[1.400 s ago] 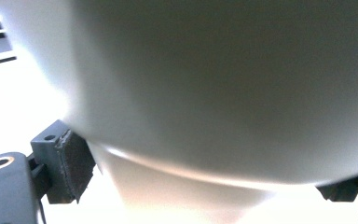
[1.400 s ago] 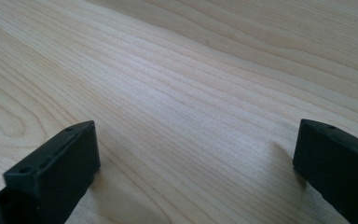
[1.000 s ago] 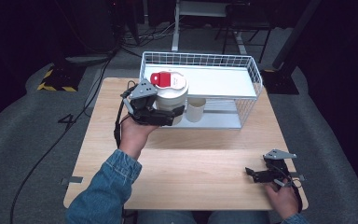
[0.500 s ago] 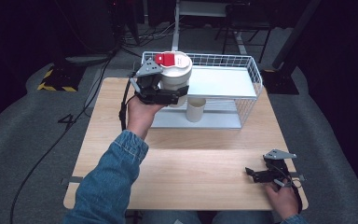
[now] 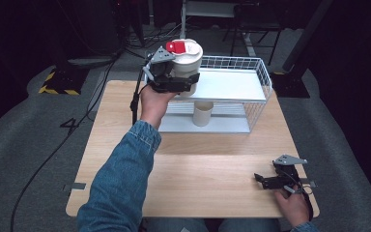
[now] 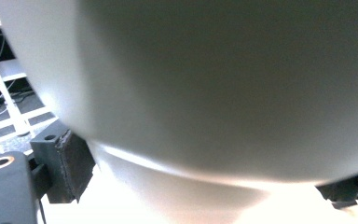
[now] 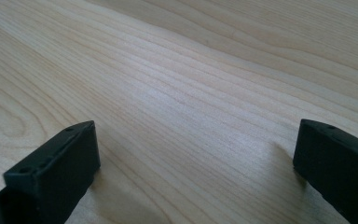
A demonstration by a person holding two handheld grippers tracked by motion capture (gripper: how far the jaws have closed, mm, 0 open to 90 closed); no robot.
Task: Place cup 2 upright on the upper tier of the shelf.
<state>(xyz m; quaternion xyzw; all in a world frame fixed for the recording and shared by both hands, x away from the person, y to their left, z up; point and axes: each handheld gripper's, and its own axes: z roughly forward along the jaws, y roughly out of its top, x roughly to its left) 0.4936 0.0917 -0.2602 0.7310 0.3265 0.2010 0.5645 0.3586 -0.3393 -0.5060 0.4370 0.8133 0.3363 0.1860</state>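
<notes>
- The left hand-held gripper point(image 5: 186, 82) is clenched on a white tub with a red-labelled lid point(image 5: 185, 58) and carries it in the air at the near-left corner of the white wire rack point(image 5: 263, 77), about level with the rack's upper shelf.
- In the left gripper view the tub's pale rounded wall point(image 6: 223, 93) bulges close to the lens, with the black pads point(image 6: 72, 161) pressed against its lower part – a low grip on a wide, smooth body.
- The tub looks like stiff plastic, probably light to moderate in weight. Its smooth wall could slide between the pads, and held this low it may tip, so I would keep it upright.
- A small cream cup point(image 5: 203, 113) stands on the rack's lower level, just below and beside the tub.
- The upper shelf is bare and white, though a wire rim runs round it – the tub's base must clear that rim.
- The right hand-held gripper point(image 5: 270, 181) rests released on the wooden table point(image 5: 198, 188) at the near right, well apart, with its jaws standing wide over bare wood.
</notes>
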